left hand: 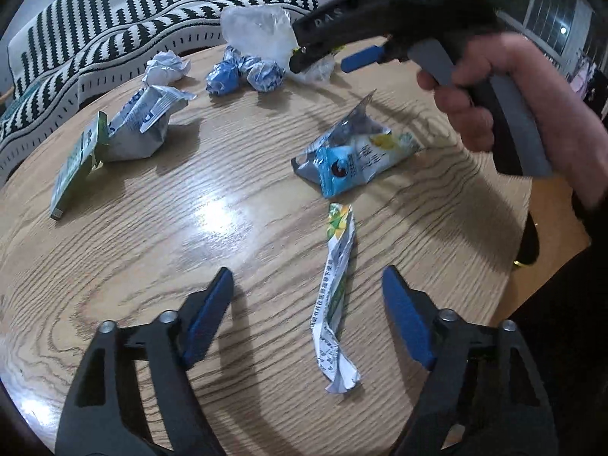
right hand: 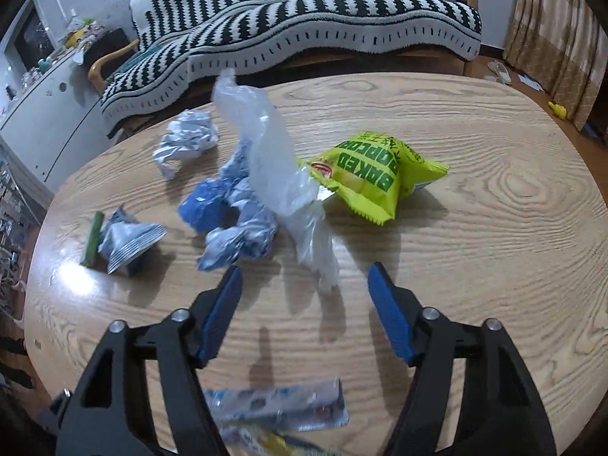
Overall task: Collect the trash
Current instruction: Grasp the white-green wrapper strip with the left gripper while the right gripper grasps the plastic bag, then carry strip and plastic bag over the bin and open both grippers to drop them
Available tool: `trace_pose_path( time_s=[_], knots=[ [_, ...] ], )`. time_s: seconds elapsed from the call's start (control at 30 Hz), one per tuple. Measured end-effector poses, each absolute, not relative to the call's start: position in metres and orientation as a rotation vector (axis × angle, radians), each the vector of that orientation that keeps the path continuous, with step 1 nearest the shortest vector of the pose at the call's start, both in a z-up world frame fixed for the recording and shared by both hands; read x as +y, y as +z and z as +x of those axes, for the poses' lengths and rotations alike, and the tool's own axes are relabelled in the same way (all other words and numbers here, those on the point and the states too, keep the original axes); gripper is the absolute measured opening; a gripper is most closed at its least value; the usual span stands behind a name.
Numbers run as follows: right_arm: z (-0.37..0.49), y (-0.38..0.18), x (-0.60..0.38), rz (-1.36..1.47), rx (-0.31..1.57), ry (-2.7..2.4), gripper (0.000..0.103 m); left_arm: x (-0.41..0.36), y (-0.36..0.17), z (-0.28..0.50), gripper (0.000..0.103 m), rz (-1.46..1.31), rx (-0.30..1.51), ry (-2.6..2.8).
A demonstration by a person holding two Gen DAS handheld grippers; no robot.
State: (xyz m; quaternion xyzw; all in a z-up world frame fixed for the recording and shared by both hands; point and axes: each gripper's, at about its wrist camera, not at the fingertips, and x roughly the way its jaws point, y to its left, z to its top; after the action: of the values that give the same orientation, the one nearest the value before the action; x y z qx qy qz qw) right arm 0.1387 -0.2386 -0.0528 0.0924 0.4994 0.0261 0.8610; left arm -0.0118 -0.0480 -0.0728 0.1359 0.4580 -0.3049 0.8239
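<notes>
Trash lies scattered on a round wooden table (left hand: 190,235). My left gripper (left hand: 307,285) is open just above the table, with a long twisted wrapper strip (left hand: 334,296) between its fingers. A blue and yellow snack packet (left hand: 353,159) lies beyond it. My right gripper (right hand: 304,285) is open over the table; it also shows in the left wrist view (left hand: 323,62). A clear plastic bag (right hand: 277,174) lies just ahead of it, beside a green popcorn bag (right hand: 376,178), crumpled blue wrappers (right hand: 231,220) and a white paper ball (right hand: 186,140).
A silver and blue pouch (left hand: 140,125) and a green flat packet (left hand: 76,167) lie at the table's left. A flat blue wrapper (right hand: 273,406) lies under my right gripper. A sofa with a striped blanket (right hand: 304,19) stands behind the table.
</notes>
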Motion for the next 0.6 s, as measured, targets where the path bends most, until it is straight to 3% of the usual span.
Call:
trace_pose_path(
  time_s=[0.13,0.2,0.3,0.33,0.6],
  knots=[
    [0.148,-0.061,-0.237,0.199,1.063,0.049,0.049,-0.051,-0.075,-0.018,0.059,0.349,0.927,-0.606],
    [0.149,-0.063,-0.236,0.198,1.07,0.054,0.031,-0.051,-0.074,-0.019,0.048,0.351,0.922,-0.618],
    [0.148,-0.064,-0.232,0.184,1.068,0.052,0.012,-0.049,-0.072,-0.021,0.022,0.353,0.916,-0.616],
    [0.147,-0.062,-0.231,0.181,1.06,0.054,0.011,-0.048,-0.072,-0.02,0.015,0.349,0.921,-0.614],
    [0.123,-0.027,-0.232,0.177,0.967,0.071,0.004,-0.033,-0.062,0.003,0.013,0.265,0.96,-0.512]
  ],
)
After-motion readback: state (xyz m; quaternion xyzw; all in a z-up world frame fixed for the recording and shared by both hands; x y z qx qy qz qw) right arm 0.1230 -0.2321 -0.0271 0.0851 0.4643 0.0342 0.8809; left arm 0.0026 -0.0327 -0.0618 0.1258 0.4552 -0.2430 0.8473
